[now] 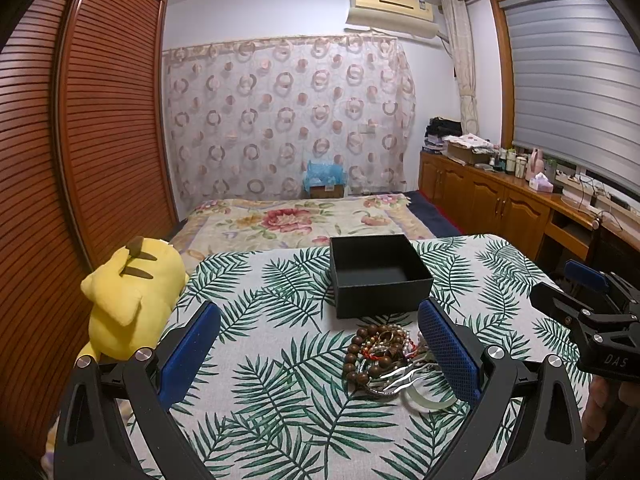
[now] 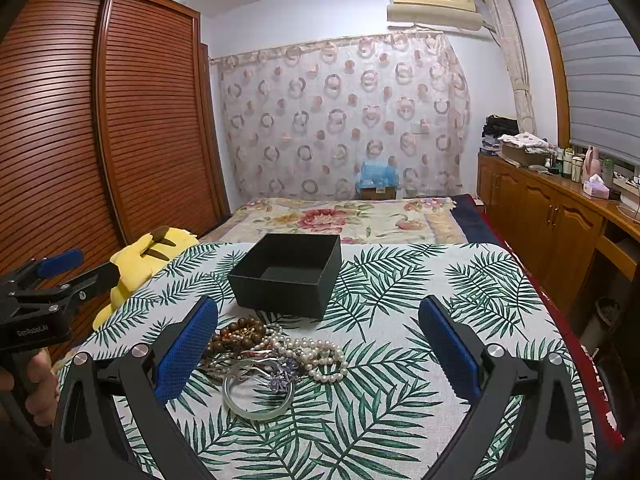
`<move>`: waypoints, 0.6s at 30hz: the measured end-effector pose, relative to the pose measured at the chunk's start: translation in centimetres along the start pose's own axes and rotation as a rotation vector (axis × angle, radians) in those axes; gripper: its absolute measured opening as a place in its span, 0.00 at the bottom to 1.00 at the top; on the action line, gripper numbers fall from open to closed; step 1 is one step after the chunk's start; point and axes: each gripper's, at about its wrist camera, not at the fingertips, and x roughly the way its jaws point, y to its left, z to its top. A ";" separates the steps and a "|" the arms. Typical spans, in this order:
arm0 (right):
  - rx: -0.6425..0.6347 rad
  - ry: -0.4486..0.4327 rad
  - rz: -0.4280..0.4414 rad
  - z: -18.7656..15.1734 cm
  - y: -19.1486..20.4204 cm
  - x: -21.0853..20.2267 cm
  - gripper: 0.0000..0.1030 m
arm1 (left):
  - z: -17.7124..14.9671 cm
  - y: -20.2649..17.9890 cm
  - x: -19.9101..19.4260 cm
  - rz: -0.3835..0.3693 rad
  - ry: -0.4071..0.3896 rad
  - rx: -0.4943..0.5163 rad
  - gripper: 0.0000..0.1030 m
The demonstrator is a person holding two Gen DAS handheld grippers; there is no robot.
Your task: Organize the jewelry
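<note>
A pile of jewelry (image 1: 386, 354) lies on the leaf-print table, in front of an open, empty black box (image 1: 378, 274). The pile holds brown wooden beads (image 2: 236, 334), a white pearl string (image 2: 320, 358), a pale green bangle (image 2: 256, 400) and silver pieces. The black box (image 2: 288, 274) stands just behind the pile. My left gripper (image 1: 320, 340) is open and empty, its right finger beside the pile. My right gripper (image 2: 320, 340) is open and empty above the pile. Each gripper shows at the edge of the other's view: the right (image 1: 568, 284) and the left (image 2: 76, 266).
A yellow plush toy (image 1: 132, 300) sits at the table's left edge. A bed with a floral cover (image 1: 296, 218) lies beyond the table. A louvred wooden wardrobe (image 1: 80, 140) stands to the left and wooden cabinets (image 2: 552, 216) with clutter to the right.
</note>
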 end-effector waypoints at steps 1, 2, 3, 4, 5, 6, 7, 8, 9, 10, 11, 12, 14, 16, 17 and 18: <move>0.000 0.000 0.000 0.0 0.0 0.0 0.98 | 0.0 -0.1 0.1 0.000 0.000 0.000 0.93; 0.000 0.000 0.000 0.0 0.0 0.0 0.98 | 0.0 -0.2 0.2 0.000 0.001 0.000 0.93; 0.000 0.000 0.001 0.0 0.0 0.0 0.98 | 0.0 0.4 -0.5 -0.001 0.001 -0.003 0.93; 0.000 0.000 0.001 0.0 0.0 0.0 0.98 | 0.0 0.4 -0.4 -0.001 0.002 -0.003 0.93; 0.000 -0.001 0.001 0.0 0.0 0.0 0.98 | 0.0 0.3 -0.4 -0.001 0.002 -0.003 0.93; 0.001 -0.001 0.000 0.0 0.0 0.0 0.98 | 0.0 0.3 -0.3 -0.001 0.003 -0.002 0.93; 0.001 0.000 0.001 0.0 0.0 0.0 0.98 | 0.0 0.3 -0.3 -0.001 0.003 -0.002 0.93; 0.001 0.000 0.001 0.0 0.0 0.0 0.98 | 0.0 0.2 -0.2 0.000 0.004 -0.001 0.93; 0.001 -0.001 0.000 0.0 0.0 0.0 0.98 | 0.0 0.2 -0.1 0.000 0.004 -0.002 0.93; 0.000 0.000 0.001 0.0 0.0 0.0 0.98 | 0.0 0.1 -0.1 -0.001 0.004 -0.003 0.93; 0.000 0.000 0.001 0.0 0.0 0.0 0.98 | 0.0 0.1 0.0 -0.001 0.004 -0.003 0.93; 0.000 -0.001 0.001 0.0 0.0 0.0 0.98 | 0.0 0.4 -0.4 -0.001 0.001 -0.004 0.93; 0.001 -0.001 0.001 0.0 -0.1 0.0 0.98 | 0.0 0.4 -0.4 -0.002 0.002 -0.004 0.93; 0.001 -0.001 0.001 0.0 -0.1 0.0 0.98 | -0.1 0.3 -0.3 -0.001 0.003 -0.002 0.93; 0.001 -0.001 0.001 0.0 -0.1 0.0 0.98 | -0.1 0.3 -0.3 -0.002 0.003 -0.002 0.93; 0.001 0.000 0.002 0.0 -0.1 0.0 0.98 | -0.1 0.2 -0.3 -0.002 0.003 -0.001 0.93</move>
